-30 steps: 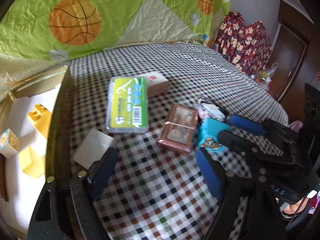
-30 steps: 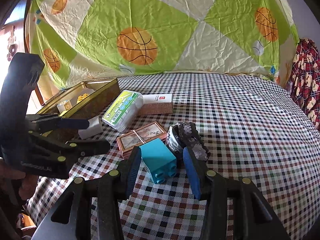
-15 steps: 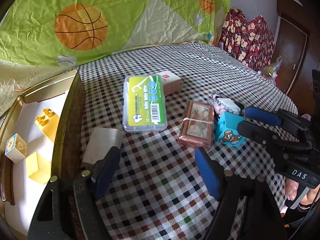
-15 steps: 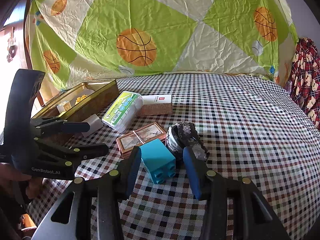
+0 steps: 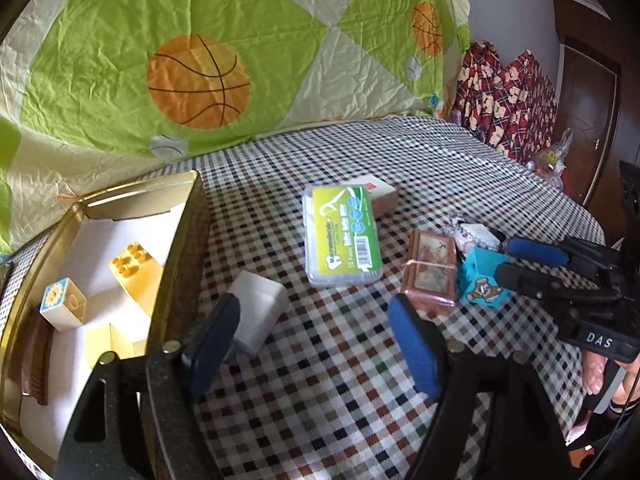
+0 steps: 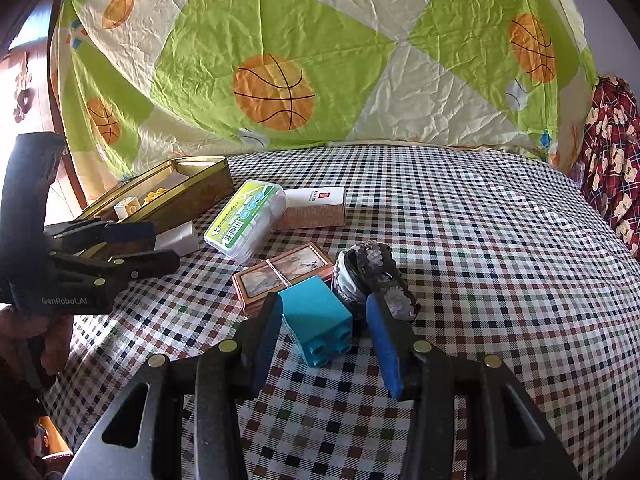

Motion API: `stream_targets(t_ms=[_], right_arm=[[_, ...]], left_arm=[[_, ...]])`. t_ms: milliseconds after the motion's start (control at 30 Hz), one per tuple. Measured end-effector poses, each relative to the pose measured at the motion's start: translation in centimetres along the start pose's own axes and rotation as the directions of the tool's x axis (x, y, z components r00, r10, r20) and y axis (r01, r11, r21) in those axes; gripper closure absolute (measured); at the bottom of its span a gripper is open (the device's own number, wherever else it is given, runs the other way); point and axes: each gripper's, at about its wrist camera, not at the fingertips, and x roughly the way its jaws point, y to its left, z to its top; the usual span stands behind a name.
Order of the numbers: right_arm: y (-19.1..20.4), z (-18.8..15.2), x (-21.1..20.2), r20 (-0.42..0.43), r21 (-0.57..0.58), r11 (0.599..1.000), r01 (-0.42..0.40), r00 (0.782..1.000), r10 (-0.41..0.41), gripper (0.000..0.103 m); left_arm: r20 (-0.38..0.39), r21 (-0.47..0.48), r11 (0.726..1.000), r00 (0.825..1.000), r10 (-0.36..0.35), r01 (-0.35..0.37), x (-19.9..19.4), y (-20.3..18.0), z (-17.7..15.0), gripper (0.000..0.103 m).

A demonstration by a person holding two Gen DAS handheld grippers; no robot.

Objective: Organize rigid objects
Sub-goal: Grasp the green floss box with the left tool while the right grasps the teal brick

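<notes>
My left gripper [image 5: 316,344] has shifted toward the open gold metal tin [image 5: 176,248]; its jaws have just been opening and stand wide, with nothing between them. My right gripper [image 6: 324,340] brackets the teal plastic building block [image 6: 318,318] on the checkered tablecloth [image 6: 480,260]; whether the pads press it, I cannot tell.
</notes>
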Motion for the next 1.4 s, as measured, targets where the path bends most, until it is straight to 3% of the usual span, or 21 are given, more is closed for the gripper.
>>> stream_targets(t_ms=[133,267,400,500,600,633,667,700,800,933,1000,1033,1067,1133,1300,1400], right_arm=[[0.0,0.0,-0.1,0.002,0.0,1.0,-0.003,1.0,0.003,0.056],[0.1,0.0,-0.1,0.005,-0.001,1.0,-0.006,1.0,0.006,0.056],[0.1,-0.1,-0.2,0.007,-0.002,1.0,-0.009,1.0,0.009,0.056],[0.1,-0.2,-0.2,0.009,-0.002,1.0,-0.012,1.0,0.012,0.056],[0.1,-0.2,-0.2,0.009,-0.002,1.0,-0.014,1.0,0.014,0.056],[0.1,-0.1,-0.2,0.009,-0.002,1.0,-0.014,1.0,0.014,0.056],[0.1,-0.1,-0.1,0.008,-0.002,1.0,-0.013,1.0,0.013,0.056],[0.1,-0.1,-0.1,0.008,-0.001,1.0,-0.013,1.0,0.013,0.056],[0.1,-0.1,0.0,0.007,0.003,1.0,-0.011,1.0,0.011,0.056],[0.1,-0.1,0.1,0.002,0.002,1.0,-0.011,1.0,0.011,0.056],[0.1,-0.1,0.1,0.001,0.003,1.0,-0.009,1.0,0.009,0.056],[0.1,-0.1,0.0,0.004,0.007,1.0,-0.006,1.0,0.006,0.056],[-0.1,-0.1,-0.1,0.01,0.016,1.0,-0.002,1.0,0.002,0.056],[-0.5,-0.1,-0.2,0.025,0.046,0.999,0.009,1.0,-0.01,0.056],[-0.7,0.3,0.6,-0.02,0.043,0.999,-0.014,1.0,0.015,0.056],[-1.1,0.4,0.7,-0.028,0.036,0.999,-0.029,0.999,0.03,0.056]], left_arm=[[-0.049,0.019,1.0,0.999,0.023,-0.022,2.0,0.2,1.6,0.016],[-0.137,-0.009,1.0,0.99,-0.026,0.025,4.0,0.8,2.0,0.012],[-0.193,0.02,1.0,0.981,0.01,-0.007,5.0,0.1,2.3,0.011],[-0.218,0.006,1.0,0.976,0.018,-0.017,4.7,-0.3,2.3,0.018],[-0.226,0.015,1.0,0.974,-0.009,0.013,3.7,-1.7,1.5,0.018],[-0.235,0.018,0.999,0.971,-0.031,0.036,3.5,-2.2,1.2,0.021],[-0.262,-0.003,0.996,0.961,-0.085,0.088,3.7,-2.4,0.8,0.031],[-0.277,-0.029,0.992,0.953,-0.123,0.12,4.0,-2.4,0.3,0.035],[-0.215,0.067,0.998,0.977,0.013,0.001,3.6,-3.2,-0.3,0.037],[-0.191,-0.03,0.997,0.979,-0.072,0.067,3.0,-1.7,0.0,0.037],[-0.141,-0.068,0.996,0.988,-0.065,0.056,2.1,-1.2,0.8,0.037],[-0.113,-0.083,0.995,0.992,-0.063,0.054,1.6,-1.1,1.3,0.031],[-0.082,-0.091,0.994,0.994,-0.065,0.058,1.3,-1.1,2.0,0.018],[-0.038,-0.096,0.995,0.999,-0.026,0.022,1.3,-1.5,3.1,0.011],[-0.085,-0.093,0.996,0.996,0.01,-0.018,5.1,-2.2,4.6,0.013],[-0.115,-0.118,0.993,0.993,-0.021,0.008,6.4,-2.2,3.9,0.021]])
